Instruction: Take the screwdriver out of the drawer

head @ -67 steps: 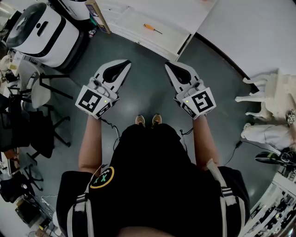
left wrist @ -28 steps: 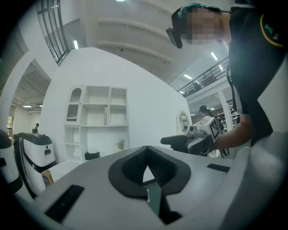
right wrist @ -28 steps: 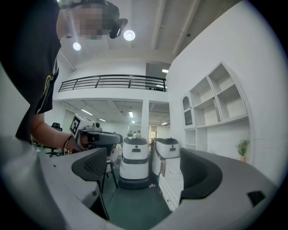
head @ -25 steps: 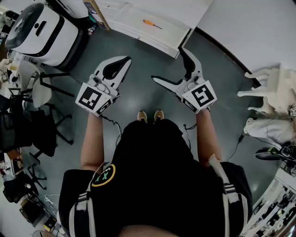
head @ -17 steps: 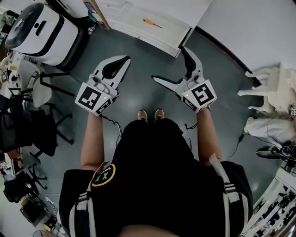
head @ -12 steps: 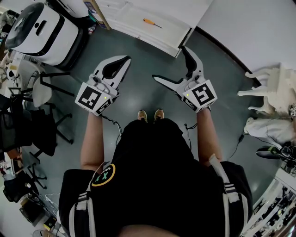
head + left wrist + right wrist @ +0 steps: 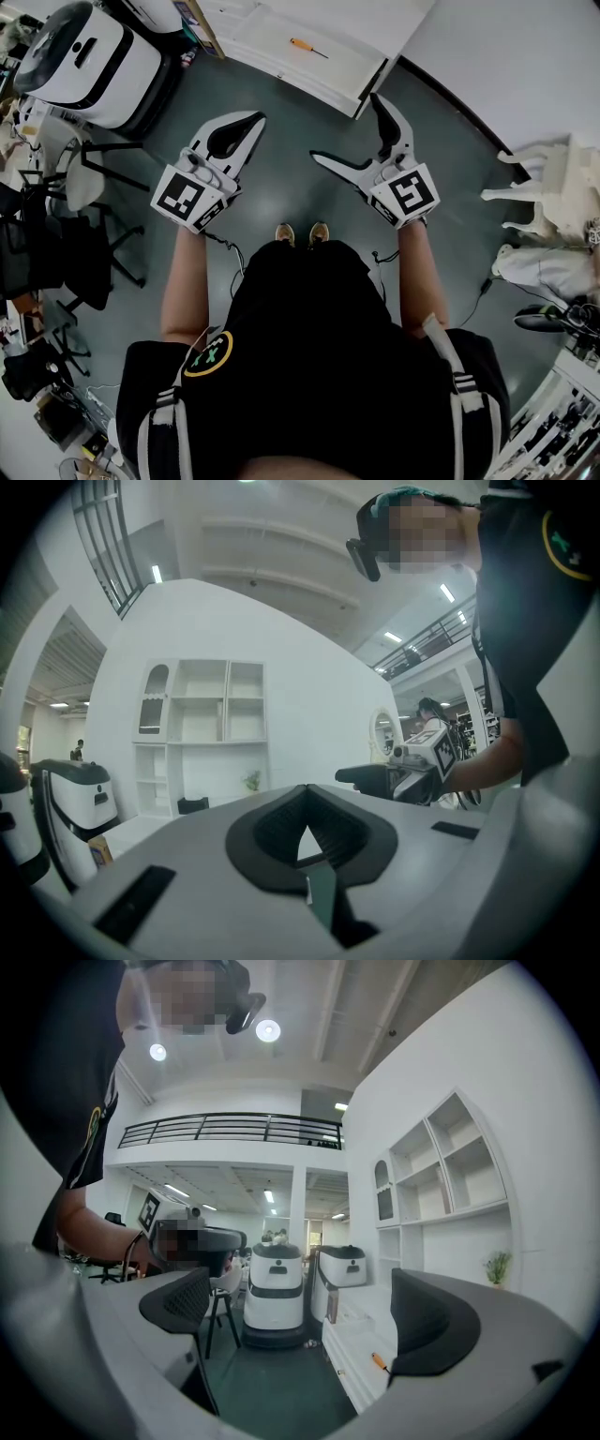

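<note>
An orange-handled screwdriver [image 7: 307,48] lies in the open white drawer [image 7: 328,77] at the top of the head view, well ahead of both grippers. My left gripper [image 7: 246,124] is held level over the grey floor, jaws shut with nothing between them [image 7: 303,799]. My right gripper [image 7: 348,129] points toward the drawer; its jaws have just been opening and stand wide apart with nothing between them. In the right gripper view the screwdriver [image 7: 378,1362] shows low in the drawer [image 7: 352,1377], just inside the right pad [image 7: 427,1321], some distance off.
A white wheeled machine [image 7: 89,56] stands left of the drawer, with dark chairs [image 7: 89,187] beside it. White animal-shaped figures [image 7: 553,187] stand at the right. The cabinet's shelves [image 7: 450,1166] rise above the drawer. Grey floor [image 7: 291,178] lies between me and the drawer.
The right gripper's jaws went from shut to wide open, spreading a touch more over the last second. The left gripper stayed shut. Both hands hardly moved.
</note>
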The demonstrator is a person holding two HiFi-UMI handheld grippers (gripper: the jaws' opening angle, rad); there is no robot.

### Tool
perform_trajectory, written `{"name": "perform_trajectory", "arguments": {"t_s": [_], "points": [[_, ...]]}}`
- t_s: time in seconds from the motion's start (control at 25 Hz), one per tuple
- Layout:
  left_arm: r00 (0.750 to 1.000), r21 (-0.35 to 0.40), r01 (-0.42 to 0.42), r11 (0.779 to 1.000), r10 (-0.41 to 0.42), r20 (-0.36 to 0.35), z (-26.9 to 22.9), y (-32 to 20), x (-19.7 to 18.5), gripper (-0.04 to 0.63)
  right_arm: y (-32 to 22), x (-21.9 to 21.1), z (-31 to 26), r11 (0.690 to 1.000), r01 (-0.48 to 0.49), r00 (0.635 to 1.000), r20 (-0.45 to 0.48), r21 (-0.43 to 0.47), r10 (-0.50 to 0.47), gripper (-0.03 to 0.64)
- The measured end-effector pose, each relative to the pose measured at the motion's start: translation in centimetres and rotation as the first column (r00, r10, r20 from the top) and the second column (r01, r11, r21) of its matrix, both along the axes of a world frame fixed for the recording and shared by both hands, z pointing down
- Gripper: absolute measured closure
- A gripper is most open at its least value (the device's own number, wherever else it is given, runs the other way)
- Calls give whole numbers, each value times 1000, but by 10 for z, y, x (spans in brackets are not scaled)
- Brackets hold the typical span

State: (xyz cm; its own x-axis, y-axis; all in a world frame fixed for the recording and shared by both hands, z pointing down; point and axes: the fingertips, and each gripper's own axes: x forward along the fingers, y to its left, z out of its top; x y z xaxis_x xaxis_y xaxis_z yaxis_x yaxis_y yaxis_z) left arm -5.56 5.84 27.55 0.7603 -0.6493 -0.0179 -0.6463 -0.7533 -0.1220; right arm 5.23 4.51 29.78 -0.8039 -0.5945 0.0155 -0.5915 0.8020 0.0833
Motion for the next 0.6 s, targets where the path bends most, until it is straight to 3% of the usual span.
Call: {"name": "perform_trajectory", "arguments": {"t_s": [0.6], "points": [[1000, -2, 18, 1000, -18, 13, 6, -23, 37, 578, -31, 40, 6, 1000, 4, 1000, -5, 16, -4, 31]]}}
